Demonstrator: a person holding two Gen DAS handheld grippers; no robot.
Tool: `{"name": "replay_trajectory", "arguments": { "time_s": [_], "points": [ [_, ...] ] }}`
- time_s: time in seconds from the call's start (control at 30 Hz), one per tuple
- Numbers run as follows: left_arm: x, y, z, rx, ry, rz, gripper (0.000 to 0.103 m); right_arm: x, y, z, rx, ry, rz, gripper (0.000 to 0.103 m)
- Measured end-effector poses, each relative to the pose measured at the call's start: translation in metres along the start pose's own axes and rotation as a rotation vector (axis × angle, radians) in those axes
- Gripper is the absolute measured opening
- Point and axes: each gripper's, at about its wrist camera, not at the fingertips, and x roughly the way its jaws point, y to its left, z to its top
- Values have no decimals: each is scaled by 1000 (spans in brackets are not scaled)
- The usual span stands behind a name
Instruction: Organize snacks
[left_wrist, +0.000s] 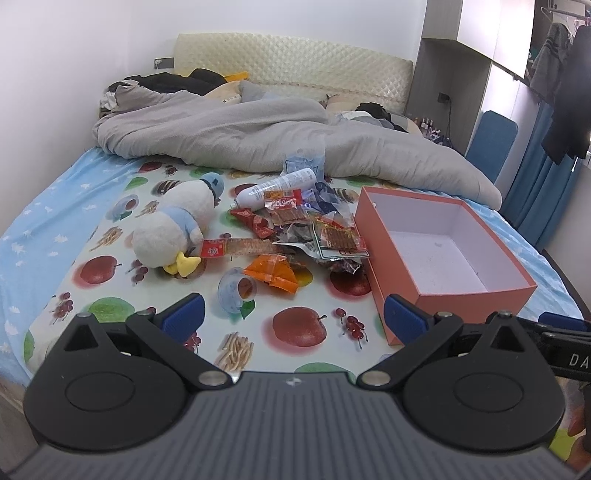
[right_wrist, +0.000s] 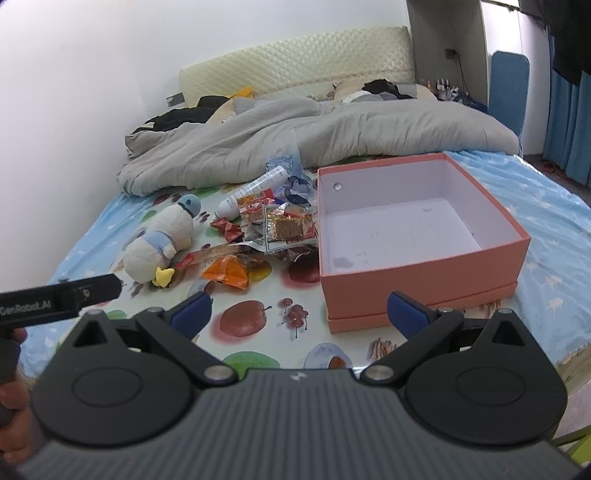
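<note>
Left gripper (left_wrist: 291, 314) and right gripper (right_wrist: 299, 308) hover level above the bed (left_wrist: 55, 206), jaws released, empty. Snack packets (left_wrist: 291, 225) lie heaped beside the empty orange box (left_wrist: 469, 301), a duck plush (left_wrist: 173, 225) just left of them. A grey duvet (left_wrist: 236, 133) lies bunched toward the headboard (left_wrist: 295, 62).

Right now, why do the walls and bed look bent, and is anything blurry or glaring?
Left wrist view: fisheye bending curves the bed edge and wardrobe; snacks are sharp. Right wrist view: same bending, corners darken, the headboard looks soft, and the pink box is evenly lit, without glare.
</note>
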Motion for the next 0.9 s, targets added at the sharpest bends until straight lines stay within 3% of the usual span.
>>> {"name": "replay_trajectory", "arguments": {
  "time_s": [0.53, 0.9],
  "points": [
    [2, 9, 2, -2, 14, -4, 103, 4, -1, -4, 6, 23, 8, 103],
    [22, 19, 11, 28, 4, -4, 103, 17, 10, -2, -62, -15, -34, 103]
  ]
}}
